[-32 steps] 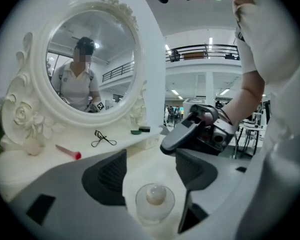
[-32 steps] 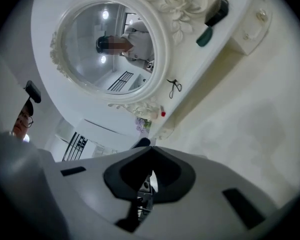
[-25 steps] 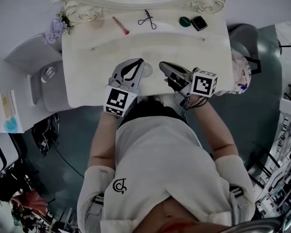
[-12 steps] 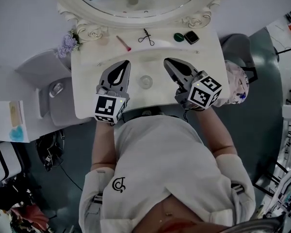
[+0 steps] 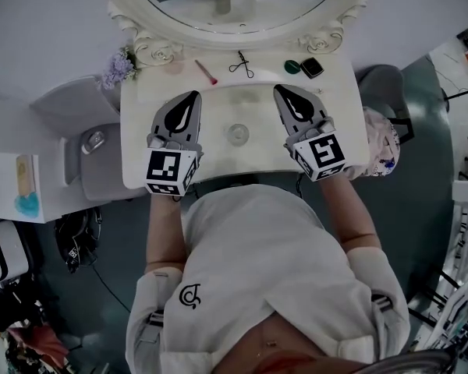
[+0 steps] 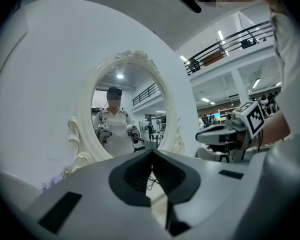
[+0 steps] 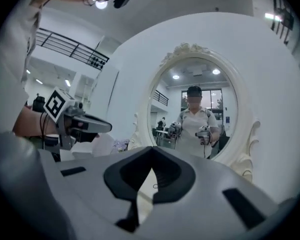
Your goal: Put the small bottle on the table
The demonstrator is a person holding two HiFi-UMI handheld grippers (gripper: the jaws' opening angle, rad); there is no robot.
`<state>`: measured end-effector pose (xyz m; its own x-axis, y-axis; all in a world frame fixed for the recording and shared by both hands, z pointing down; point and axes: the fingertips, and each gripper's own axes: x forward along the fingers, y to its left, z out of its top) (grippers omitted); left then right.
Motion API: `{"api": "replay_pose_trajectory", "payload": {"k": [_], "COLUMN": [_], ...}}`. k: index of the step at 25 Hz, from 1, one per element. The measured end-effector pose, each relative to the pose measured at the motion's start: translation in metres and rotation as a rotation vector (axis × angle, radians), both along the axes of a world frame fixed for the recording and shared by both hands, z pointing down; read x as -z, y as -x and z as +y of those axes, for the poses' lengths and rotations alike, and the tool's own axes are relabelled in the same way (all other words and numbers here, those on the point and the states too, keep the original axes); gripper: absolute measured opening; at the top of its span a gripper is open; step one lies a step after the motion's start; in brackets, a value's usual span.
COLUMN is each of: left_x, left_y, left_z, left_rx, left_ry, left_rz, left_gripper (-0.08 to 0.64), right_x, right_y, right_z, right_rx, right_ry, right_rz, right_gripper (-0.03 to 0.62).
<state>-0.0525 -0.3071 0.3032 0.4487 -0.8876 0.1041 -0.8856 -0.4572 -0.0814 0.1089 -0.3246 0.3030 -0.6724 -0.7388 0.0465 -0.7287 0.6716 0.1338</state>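
The small clear bottle stands upright on the white dressing table, midway between my two grippers and touching neither. In the head view my left gripper lies to the bottle's left, its jaws shut with nothing in them. To the bottle's right, the right gripper is shut and empty too. The left gripper view shows its jaws closed tip to tip, facing the oval mirror. In the right gripper view the jaws also meet, with the left gripper off to the side.
Along the table's back edge lie a pink brush, an eyelash curler, a green round item and a black compact. Purple flowers sit at the back left corner. A grey seat stands left of the table.
Both grippers have drawn apart and moved farther over the table. The left gripper, which was at the bottle a second ago, is now clear of it.
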Motion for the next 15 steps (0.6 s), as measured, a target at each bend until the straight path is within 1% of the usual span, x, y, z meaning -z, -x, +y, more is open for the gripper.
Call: {"api": "replay_pose_trajectory", "payload": {"k": [2,11,15], "left_x": [0.002,0.004,0.003], "left_y": [0.0,-0.003,-0.004], "left_z": [0.0,0.007,0.01], "left_rx": [-0.001,0.0,0.002], "left_ry": [-0.005,-0.008,-0.004], "left_rz": [-0.021,-0.041,-0.048], "left_gripper": [0.013,0.014,0.012], "right_x": [-0.003,-0.006,-0.008], "right_y": [0.006,0.012,0.012], "right_z": [0.004,0.014,0.015], "right_rx": [0.011,0.024,0.029], "right_ry": [-0.02,-0.023,-0.007], "right_rz": [0.032,0.039,0.04], "right_gripper": [0.006,0.005,0.003]}}
